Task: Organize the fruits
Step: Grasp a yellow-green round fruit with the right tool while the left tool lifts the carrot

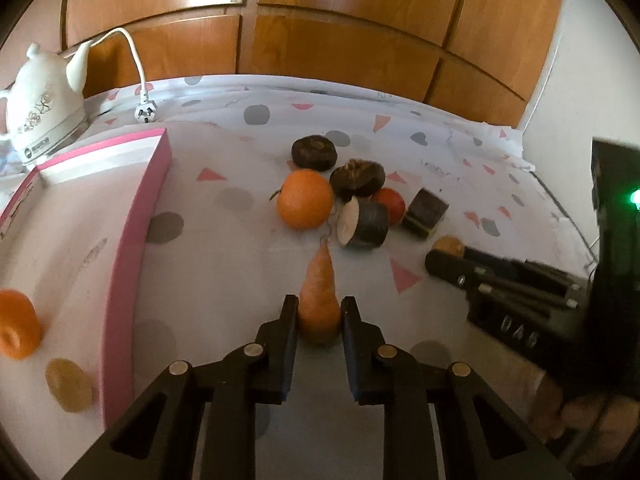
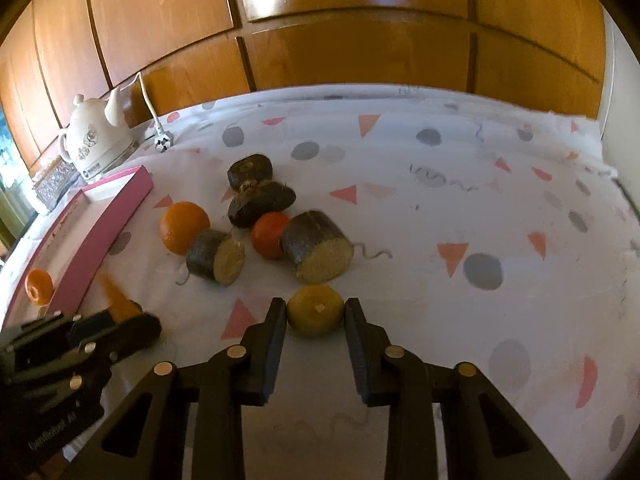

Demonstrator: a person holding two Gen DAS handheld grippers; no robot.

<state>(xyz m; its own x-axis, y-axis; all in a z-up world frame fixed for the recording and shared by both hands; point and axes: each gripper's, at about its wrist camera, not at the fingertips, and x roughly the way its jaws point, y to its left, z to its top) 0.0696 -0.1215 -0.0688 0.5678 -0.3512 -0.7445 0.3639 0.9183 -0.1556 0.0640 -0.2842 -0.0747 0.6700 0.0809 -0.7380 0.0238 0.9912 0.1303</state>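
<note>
A: What is the left gripper [image 1: 319, 314] doing?

B: Its 2 fingers are pressed onto the thick end of a carrot [image 1: 318, 300], which lies on the tablecloth [image 1: 224, 272] with its thin tip pointing to 12 o'clock, toward the pile.

A: And the right gripper [image 2: 316, 314]?

B: Its fingers pinch a small yellow citrus [image 2: 315, 312] from both sides. The fruit sits on the cloth at 6 o'clock from the pile.

A: What is in the pile?

B: In the right wrist view, 1 orange [image 2: 183, 226] at the 9 o'clock edge, a smaller tangerine [image 2: 269, 239] in the middle, and 4 dark chunks. 2 of them show pale cut faces: the small cut chunk [image 2: 216, 256] touches the orange, the big cut chunk [image 2: 316, 246] touches the tangerine. The 2 dark whole pieces [image 2: 260, 196] lie at 12 o'clock of the tangerine, one behind the other.

A: Where is the box?

B: The pink box [image 1: 128, 248] lies at 9 o'clock from the left gripper. Inside it, near the bottom edge of the left wrist view, are an orange fruit [image 1: 18, 324] and a yellowish piece [image 1: 68, 386] just beside it.

A: Anything else?

B: A white kettle [image 1: 44, 108] stands at 11 o'clock beyond the box, its cord and plug [image 1: 144, 112] lying loose on the cloth. Wooden cabinet doors [image 1: 320, 32] run behind the table.
</note>
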